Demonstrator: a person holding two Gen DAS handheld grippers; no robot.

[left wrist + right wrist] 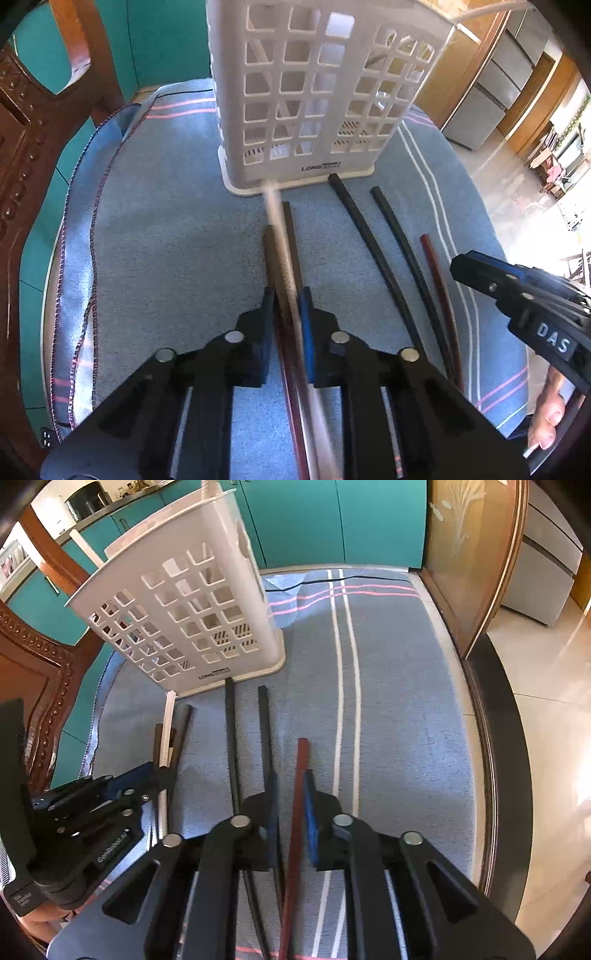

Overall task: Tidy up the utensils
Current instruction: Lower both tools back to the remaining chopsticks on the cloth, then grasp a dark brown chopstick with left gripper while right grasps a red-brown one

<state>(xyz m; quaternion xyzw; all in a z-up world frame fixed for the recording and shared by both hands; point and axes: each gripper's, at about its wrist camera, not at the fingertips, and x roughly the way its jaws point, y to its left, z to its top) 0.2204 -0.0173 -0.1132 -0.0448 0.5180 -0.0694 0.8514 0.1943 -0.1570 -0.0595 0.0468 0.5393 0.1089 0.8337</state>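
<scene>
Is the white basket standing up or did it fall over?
Standing up. The white basket sits on its flat base on the blue cloth, open top upward, with sticks poking out above its rim in the right wrist view.

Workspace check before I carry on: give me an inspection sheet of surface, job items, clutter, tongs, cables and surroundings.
Surface: blue striped cloth over a rounded table, hem rumpled on the left.
Job's things: white utensil basket upright at the far end, some sticks already inside; white chopstick, two brown chopsticks, two black chopsticks and a red chopstick lying in front of it.
Clutter: nothing seen.
Tongs: left tongs narrowly parted around the white chopstick, grip uncertain; right tongs open, straddling the red chopstick.
Cables: thin black cable across the cloth's far edge.
Surroundings: carved wooden chair, teal cabinets, tiled floor.
</scene>
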